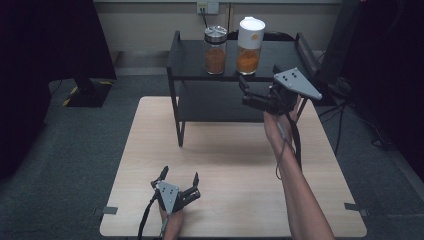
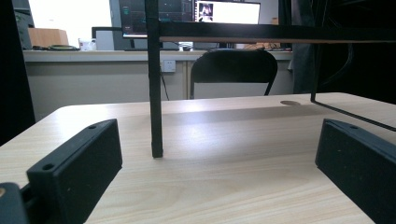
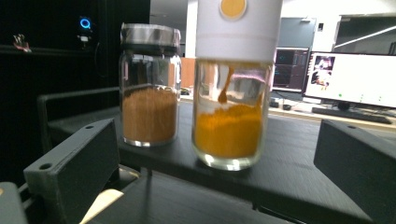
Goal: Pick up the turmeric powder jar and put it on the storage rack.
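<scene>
High view: right gripper (image 1: 243,89) raised at the front edge of the black shelf (image 1: 190,62), far right part of the wooden table (image 1: 225,165), jaws spread wide and aimed at the white-capped jar (image 1: 249,46). Nothing between the jaws, nothing touched; tips just short of the jar, near its base. Jar upright on the top shelf board, right of the metal-lidded jar (image 1: 215,50), the two close together but apart. Both partly filled with orange-brown powder.

Right gripper view: both black jaws rising from the bottom corners, set far apart, empty. White-capped jar (image 3: 233,84) centred between them but farther off, on the shelf edge, yellow-orange powder in the lower half, a small spoon-like piece hanging inside under the cap. Metal-lidded jar (image 3: 150,84) to its left, browner powder, standing slightly farther back.

High view again: left gripper (image 1: 179,181) low at the near edge of the table, left of centre, held by a hand from below, jaws open wide and pointing away toward the shelf. Empty, well apart from both jars.

Left gripper view: jaws wide at either side, bare wood of the table (image 2: 224,177) between them, a black shelf leg (image 2: 154,84) standing upright ahead, the shelf board across the top.
</scene>
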Motion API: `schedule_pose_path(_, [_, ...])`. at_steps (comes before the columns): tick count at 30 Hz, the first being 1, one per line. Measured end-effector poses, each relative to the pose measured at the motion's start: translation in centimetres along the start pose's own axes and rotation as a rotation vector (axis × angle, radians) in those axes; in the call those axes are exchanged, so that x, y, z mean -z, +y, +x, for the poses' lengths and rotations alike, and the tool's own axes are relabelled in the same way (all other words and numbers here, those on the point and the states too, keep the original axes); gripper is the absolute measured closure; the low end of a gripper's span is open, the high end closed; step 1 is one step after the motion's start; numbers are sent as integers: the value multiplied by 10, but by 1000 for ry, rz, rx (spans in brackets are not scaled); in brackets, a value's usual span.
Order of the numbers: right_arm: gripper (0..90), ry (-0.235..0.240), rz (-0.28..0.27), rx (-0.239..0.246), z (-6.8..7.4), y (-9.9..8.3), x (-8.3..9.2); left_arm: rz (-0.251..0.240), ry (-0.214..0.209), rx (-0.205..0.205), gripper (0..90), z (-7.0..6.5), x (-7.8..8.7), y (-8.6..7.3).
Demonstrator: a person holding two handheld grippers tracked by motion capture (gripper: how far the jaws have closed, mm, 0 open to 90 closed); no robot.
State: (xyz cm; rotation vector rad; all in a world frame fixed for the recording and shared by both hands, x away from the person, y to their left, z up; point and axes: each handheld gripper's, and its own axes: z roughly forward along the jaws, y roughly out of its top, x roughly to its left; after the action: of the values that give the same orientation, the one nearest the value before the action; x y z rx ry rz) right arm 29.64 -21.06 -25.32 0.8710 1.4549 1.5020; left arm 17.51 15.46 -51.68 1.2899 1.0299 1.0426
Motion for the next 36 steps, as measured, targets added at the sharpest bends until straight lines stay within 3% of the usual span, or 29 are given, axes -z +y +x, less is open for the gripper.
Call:
schedule_pose_path(10, [0, 2, -9, -23, -1, -46, 34, 0, 0, 1, 0, 0, 0, 0])
schedule_pose_path(13, [0, -3, -5, -38, 0, -62, 45, 0, 0, 0, 0, 0, 0, 0])
schedule_pose_path(16, [0, -2, 6, -85, -2, -82, 60, 1, 2, 0, 0, 0, 0, 0])
schedule_pose_path(19, [0, -13, 17, -85, -2, -95, 71, 0, 1, 1, 0, 0, 0, 0])
schedule_pose_path(25, [0, -41, 11, -86, 5, -116, 89, 0, 3, 1, 0, -1, 0, 0])
schedule_pose_path(33, [0, -56, 36, -153, 18, -158, 105, 0, 1, 1, 0, 0, 0, 0])
schedule_pose_path(36, [0, -67, 44, -142, 22, -170, 110, 0, 1, 1, 0, 0, 0, 0])
